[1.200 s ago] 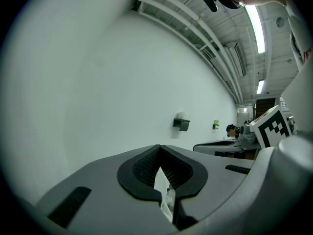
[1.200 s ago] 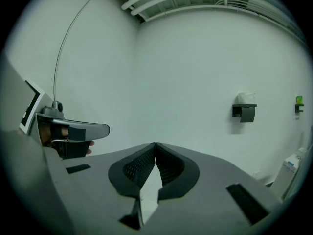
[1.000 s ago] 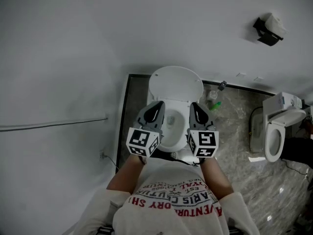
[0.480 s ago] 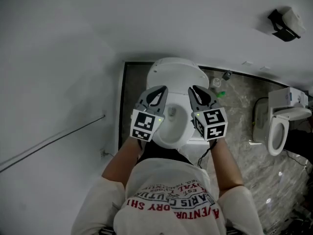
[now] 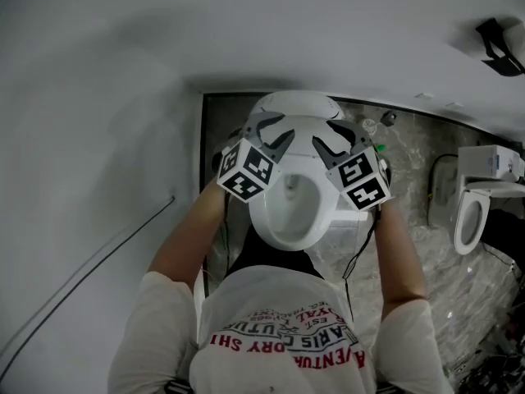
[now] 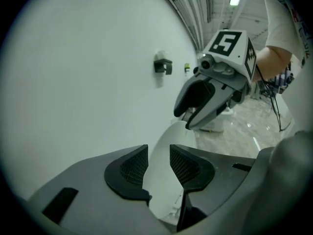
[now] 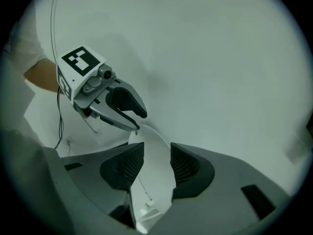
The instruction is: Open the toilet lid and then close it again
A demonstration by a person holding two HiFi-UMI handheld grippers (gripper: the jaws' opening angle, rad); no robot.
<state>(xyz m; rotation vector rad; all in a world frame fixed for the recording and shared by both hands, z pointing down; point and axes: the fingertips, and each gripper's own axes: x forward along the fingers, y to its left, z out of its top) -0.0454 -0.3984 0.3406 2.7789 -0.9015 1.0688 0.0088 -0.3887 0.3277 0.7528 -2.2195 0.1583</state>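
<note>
The white toilet (image 5: 289, 212) stands below me with its lid (image 5: 297, 105) raised against the wall. In the head view my left gripper (image 5: 273, 135) is at the lid's left edge and my right gripper (image 5: 331, 142) at its right edge. Both sets of jaws have just been opening. In the left gripper view the lid (image 6: 164, 148) shows in the gap between the left gripper's (image 6: 159, 168) pads, with the right gripper (image 6: 185, 119) beyond at the far edge. In the right gripper view the lid (image 7: 155, 148) sits between the right gripper's (image 7: 156, 165) pads, the left gripper (image 7: 139, 121) opposite. Neither pair visibly presses on it.
A white wall fills the left and top, with a thin cable (image 5: 98, 261) running along it. A second toilet (image 5: 472, 216) stands at the right on the marble floor (image 5: 418, 146). A black fixture (image 5: 500, 35) hangs on the wall; a small bottle (image 5: 369, 128) stands behind the toilet.
Both grippers have moved forward and apart, from over the bowl to the raised lid's two edges. Their jaws, shut before, now stand apart. My view has shifted closer to the toilet.
</note>
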